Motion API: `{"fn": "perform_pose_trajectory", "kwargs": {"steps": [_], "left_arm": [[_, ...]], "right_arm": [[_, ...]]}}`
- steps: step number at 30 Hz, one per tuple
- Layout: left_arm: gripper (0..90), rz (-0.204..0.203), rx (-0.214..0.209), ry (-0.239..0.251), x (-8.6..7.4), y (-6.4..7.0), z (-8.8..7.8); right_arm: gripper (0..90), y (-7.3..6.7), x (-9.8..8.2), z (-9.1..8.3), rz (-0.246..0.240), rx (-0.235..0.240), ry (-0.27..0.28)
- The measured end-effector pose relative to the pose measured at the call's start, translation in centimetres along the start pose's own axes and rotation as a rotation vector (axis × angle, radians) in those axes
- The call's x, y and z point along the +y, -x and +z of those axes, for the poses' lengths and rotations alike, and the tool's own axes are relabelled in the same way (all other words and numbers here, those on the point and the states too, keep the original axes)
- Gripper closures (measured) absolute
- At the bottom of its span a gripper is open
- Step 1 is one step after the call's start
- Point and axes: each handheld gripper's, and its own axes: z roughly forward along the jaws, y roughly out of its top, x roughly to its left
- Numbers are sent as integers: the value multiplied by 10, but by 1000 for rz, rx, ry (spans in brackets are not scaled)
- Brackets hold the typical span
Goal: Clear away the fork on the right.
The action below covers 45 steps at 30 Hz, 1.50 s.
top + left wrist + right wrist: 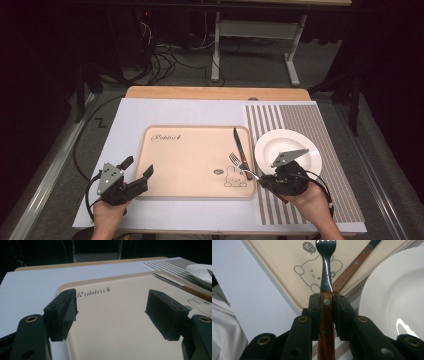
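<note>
The right gripper (265, 180) is clamped on the wooden handle of a fork (326, 280), its jaws nearly together with the handle pinched between them; the fork's tines reach over the tray's (190, 192) right front corner, just beside the knife (240, 147) and near the white plate (310, 150). The left gripper (137, 172) hangs with jaws spread wide and nothing between them, over the tray's left edge.

Wooden table (215, 92), white board (150, 112), striped placemat (310, 117)
</note>
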Motion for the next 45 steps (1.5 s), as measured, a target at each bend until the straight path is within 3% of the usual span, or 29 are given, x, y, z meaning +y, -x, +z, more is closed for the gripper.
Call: {"fn": "perform_pose_trajectory", "kwargs": {"steps": [7,27,45], "left_arm": [[254,-8,-28,-27,-1,0,3],[247,-11,-24,-30,-1,-1,3],[237,-21,-23,-26,-1,-1,3]], "right_arm": [[791,0,12,1,11,-4,14],[791,-1,43,24,15,-29,-18],[791,-1,70,33,34,-55,-28]]}}
